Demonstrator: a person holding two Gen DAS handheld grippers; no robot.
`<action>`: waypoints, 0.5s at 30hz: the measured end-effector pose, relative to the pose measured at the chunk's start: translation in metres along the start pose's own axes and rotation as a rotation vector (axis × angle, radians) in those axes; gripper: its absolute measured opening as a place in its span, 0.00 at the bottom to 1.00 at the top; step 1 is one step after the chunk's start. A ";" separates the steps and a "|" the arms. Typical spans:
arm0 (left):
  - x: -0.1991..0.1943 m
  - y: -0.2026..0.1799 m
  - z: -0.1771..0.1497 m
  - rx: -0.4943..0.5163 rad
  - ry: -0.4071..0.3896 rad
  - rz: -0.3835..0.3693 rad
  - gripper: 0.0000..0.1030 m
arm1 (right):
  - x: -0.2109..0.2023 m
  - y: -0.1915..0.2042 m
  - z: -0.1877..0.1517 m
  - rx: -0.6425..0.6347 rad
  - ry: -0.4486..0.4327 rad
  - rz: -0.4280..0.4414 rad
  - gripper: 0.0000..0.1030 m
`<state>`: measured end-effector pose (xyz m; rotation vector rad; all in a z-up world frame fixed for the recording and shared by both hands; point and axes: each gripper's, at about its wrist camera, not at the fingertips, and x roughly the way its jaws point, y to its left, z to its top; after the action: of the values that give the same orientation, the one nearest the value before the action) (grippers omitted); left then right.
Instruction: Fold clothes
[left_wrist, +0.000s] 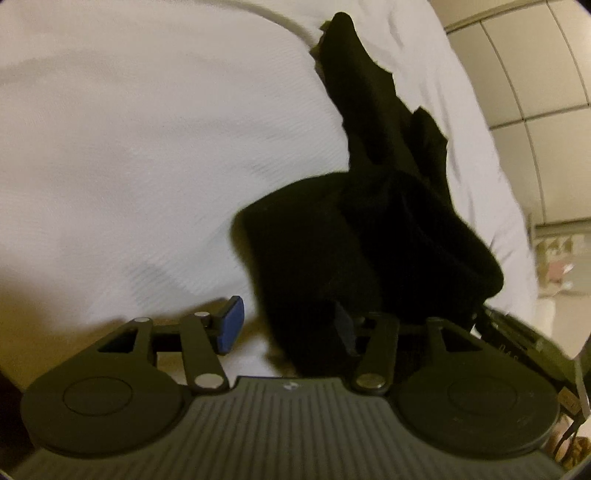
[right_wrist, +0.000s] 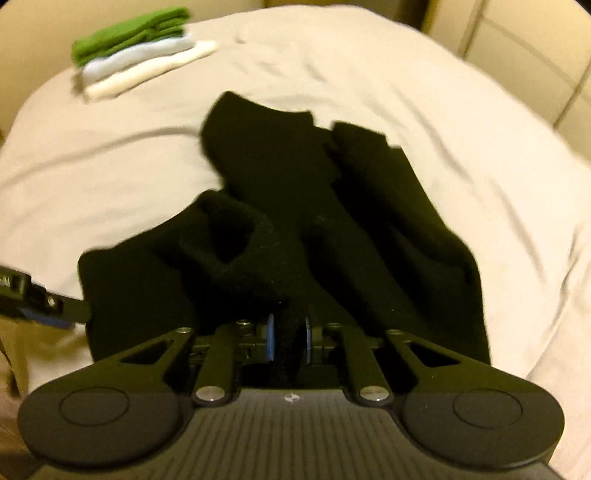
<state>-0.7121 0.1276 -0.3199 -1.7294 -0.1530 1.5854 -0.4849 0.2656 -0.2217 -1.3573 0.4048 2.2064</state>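
Note:
A crumpled black garment (left_wrist: 369, 240) lies on the white bed sheet (left_wrist: 147, 147). My left gripper (left_wrist: 288, 328) stands open at its near end. The cloth rests against the right finger, while the blue left pad (left_wrist: 231, 326) is bare and apart from it. In the right wrist view the black garment (right_wrist: 332, 221) spreads away in loose folds with an open cuff or sleeve mouth at the left. My right gripper (right_wrist: 289, 338) is shut on a fold at its near edge, blue pads pressing both sides. A finger of the left gripper (right_wrist: 48, 302) shows at the garment's left edge.
A stack of folded clothes (right_wrist: 140, 48), green on pale blue on white, sits at the far left corner of the bed (right_wrist: 443, 129). Beige panelled walls or doors (left_wrist: 535, 74) rise beyond the bed's right edge. The sheet is wrinkled around the garment.

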 end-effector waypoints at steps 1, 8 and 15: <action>0.006 0.003 0.003 -0.031 -0.003 -0.002 0.48 | 0.003 -0.004 0.001 0.008 0.013 0.028 0.15; 0.029 0.012 0.007 -0.105 -0.057 -0.033 0.46 | 0.019 0.020 -0.007 -0.149 0.036 0.123 0.41; 0.033 0.013 0.003 -0.147 -0.095 -0.070 0.30 | 0.035 0.029 -0.004 -0.213 -0.002 0.089 0.02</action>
<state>-0.7124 0.1385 -0.3534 -1.7399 -0.3811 1.6397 -0.5107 0.2492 -0.2551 -1.4715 0.2378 2.3793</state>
